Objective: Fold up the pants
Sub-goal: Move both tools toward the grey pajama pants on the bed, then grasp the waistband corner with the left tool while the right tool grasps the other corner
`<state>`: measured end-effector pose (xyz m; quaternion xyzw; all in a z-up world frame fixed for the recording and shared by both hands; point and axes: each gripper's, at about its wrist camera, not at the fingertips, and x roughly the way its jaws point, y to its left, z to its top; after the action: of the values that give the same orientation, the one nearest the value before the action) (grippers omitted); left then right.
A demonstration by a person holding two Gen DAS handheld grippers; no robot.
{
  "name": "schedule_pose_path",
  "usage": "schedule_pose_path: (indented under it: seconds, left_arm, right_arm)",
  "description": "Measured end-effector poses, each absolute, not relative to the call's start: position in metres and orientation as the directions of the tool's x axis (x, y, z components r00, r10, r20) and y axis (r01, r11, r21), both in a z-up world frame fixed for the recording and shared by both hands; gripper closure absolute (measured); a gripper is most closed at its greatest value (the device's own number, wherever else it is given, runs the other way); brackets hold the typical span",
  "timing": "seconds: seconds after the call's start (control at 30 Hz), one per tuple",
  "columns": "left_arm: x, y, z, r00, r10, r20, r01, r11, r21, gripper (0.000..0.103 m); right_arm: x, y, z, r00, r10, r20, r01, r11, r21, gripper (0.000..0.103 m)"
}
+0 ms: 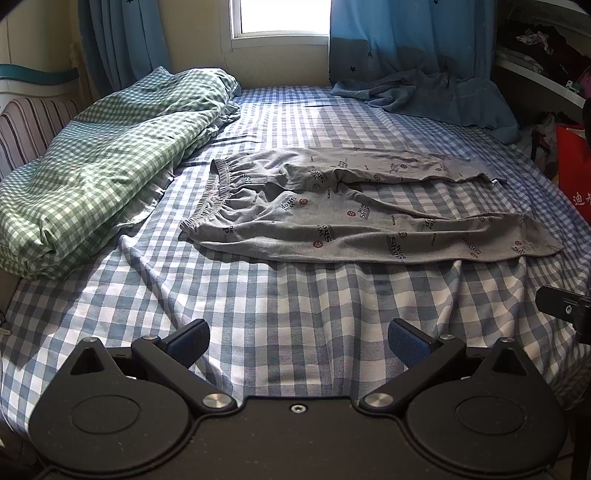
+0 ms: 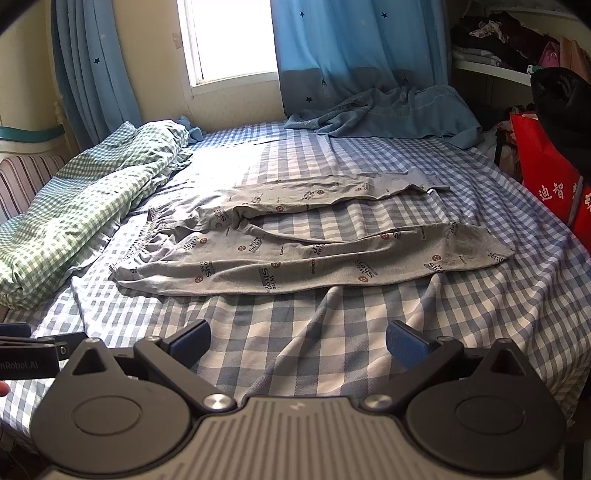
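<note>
At the left of the frame in both views, a green checked duvet [image 1: 99, 155] lies bunched along the bed's edge, beside a striped headboard [image 1: 29, 129]. The bed [image 1: 280, 314] is covered with a blue-and-white checked sheet, wrinkled in the lower centre. The grey printed pants [image 1: 351, 210] lie flat across the middle of the frame, waistband toward the left, both legs spread apart and extending to the right; the sheet shows between the legs. At upper centre, a bright window [image 1: 280, 18] stands between blue star-patterned curtains [image 1: 410, 37], with a blue cloth [image 1: 436, 92] heaped below the right curtain. At the right edge, a red bag [image 2: 546, 177] stands beside the bed under a cluttered shelf [image 2: 491, 66].

The left gripper [image 1: 298, 341] hovers over the bare sheet at the bottom of the frame, fingers [image 1: 192, 338] spread wide and empty. The right gripper [image 2: 297, 341] is likewise held over the sheet, near the pants but apart from them, fingers [image 2: 402, 341] spread wide and empty.
</note>
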<state>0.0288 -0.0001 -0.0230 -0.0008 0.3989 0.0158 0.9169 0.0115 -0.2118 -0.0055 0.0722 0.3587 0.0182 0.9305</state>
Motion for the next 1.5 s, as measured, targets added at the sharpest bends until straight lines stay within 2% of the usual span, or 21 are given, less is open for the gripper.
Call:
schedule_pose_path:
  seconds: [0.47,0.83,1.2,1.5]
  left_arm:
    - [0.062,-0.012,-0.034,0.619,0.043,-0.784,-0.044,0.999,0.021,0.001]
    - [0.114,-0.028,-0.048,0.550,0.060,-0.833,-0.087,0.996,0.015,0.001]
    - [0.198,-0.046,-0.047,0.500,0.112,-0.858,-0.168,0.985,0.031,0.001]
    - [0.313,0.004,-0.033,0.509,0.124,-0.852,-0.157,0.986,0.050,0.001]
  right_arm:
    - [0.037,-0.226,-0.020,0.688,0.107,-0.718,0.007,0.988,0.154,0.000]
    - [0.089,-0.246,-0.035,0.618,0.132,-0.775,-0.025,0.989,0.148,0.000]
    - [0.188,-0.279,-0.045,0.557,0.225,-0.800,-0.124,0.974,0.188,0.000]
    - [0.301,-0.292,-0.047,0.540,0.335,-0.773,-0.233,0.941,0.245,0.000]
